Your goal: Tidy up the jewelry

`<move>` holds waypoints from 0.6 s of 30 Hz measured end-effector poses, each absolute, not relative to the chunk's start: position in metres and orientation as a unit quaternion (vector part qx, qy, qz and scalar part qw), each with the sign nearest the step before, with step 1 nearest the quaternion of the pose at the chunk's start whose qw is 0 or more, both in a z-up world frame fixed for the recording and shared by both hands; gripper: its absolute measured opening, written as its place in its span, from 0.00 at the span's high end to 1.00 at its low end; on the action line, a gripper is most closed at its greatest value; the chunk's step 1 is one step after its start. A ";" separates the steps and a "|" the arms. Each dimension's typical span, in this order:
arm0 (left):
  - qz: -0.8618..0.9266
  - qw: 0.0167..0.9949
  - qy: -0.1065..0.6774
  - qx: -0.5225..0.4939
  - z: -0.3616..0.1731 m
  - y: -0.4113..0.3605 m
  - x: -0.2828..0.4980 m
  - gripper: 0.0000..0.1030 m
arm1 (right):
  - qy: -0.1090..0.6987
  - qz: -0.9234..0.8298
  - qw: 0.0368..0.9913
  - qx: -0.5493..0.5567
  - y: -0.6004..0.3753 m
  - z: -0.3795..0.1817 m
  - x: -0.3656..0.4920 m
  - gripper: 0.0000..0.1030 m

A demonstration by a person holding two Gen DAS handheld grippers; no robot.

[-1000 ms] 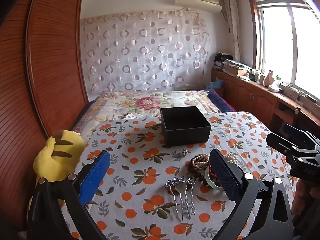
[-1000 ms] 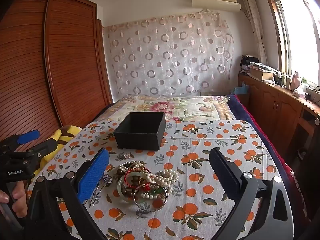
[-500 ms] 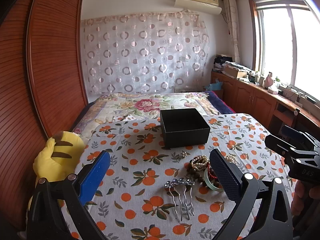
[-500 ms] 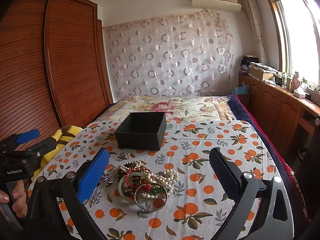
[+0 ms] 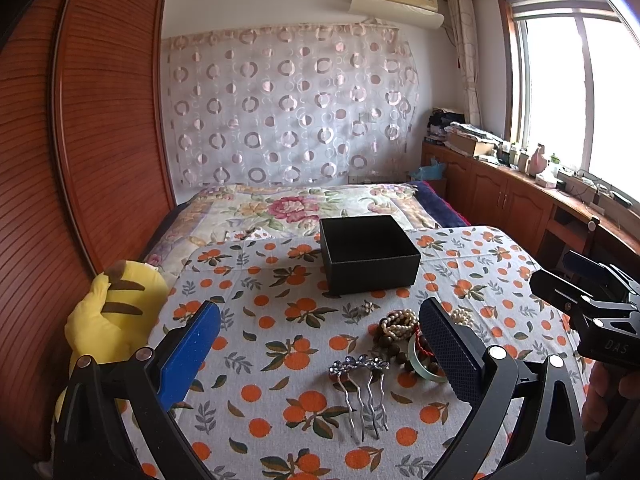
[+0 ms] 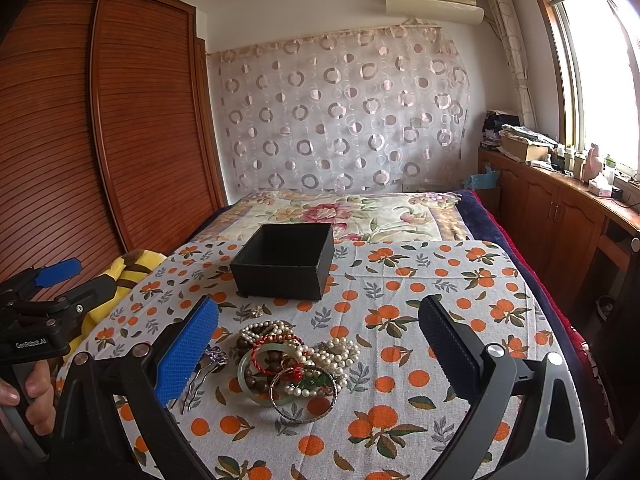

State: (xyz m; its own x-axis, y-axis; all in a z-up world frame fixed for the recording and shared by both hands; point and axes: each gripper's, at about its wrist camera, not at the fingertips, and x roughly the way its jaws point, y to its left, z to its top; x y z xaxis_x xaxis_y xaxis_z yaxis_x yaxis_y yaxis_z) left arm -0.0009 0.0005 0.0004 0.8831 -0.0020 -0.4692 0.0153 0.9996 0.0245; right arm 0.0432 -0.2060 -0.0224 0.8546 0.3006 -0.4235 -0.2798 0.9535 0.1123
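A: Anything in the box (image 6: 284, 260)?
B: Nothing visible inside; it sits open on the orange-print cloth (image 6: 420, 320), beyond the jewelry pile (image 6: 292, 364).
A: And the comb (image 5: 362, 388)?
B: Just left of the pile, between the left hand-held gripper (image 5: 320, 352) fingers, below them. Both it and the right hand-held gripper (image 6: 318, 350) are spread wide, grasping nothing. A bed (image 6: 340, 212) lies behind.

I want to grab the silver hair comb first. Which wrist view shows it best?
The left wrist view. The silver hair comb lies in full sight between the open fingers of the left gripper, prongs and decorated top clear. In the right wrist view only part of it shows; that gripper's blue finger hides the rest.
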 end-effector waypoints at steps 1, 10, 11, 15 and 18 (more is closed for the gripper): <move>-0.004 0.970 0.241 0.014 0.002 -0.001 -0.001 0.06 | 0.224 0.151 0.963 0.023 -0.206 -0.022 0.043 0.02; -0.005 0.970 0.241 0.013 0.009 -0.004 -0.002 0.06 | 0.223 0.151 0.963 0.023 -0.206 -0.022 0.043 0.02; -0.005 0.970 0.241 0.013 0.008 -0.004 -0.002 0.06 | 0.224 0.151 0.963 0.023 -0.206 -0.022 0.043 0.02; -0.005 0.971 0.241 0.013 0.008 -0.004 -0.002 0.06 | 0.223 0.151 0.963 0.023 -0.206 -0.022 0.043 0.02; -0.005 0.971 0.240 0.013 0.008 -0.004 -0.002 0.06 | 0.223 0.150 0.963 0.023 -0.205 -0.022 0.043 0.02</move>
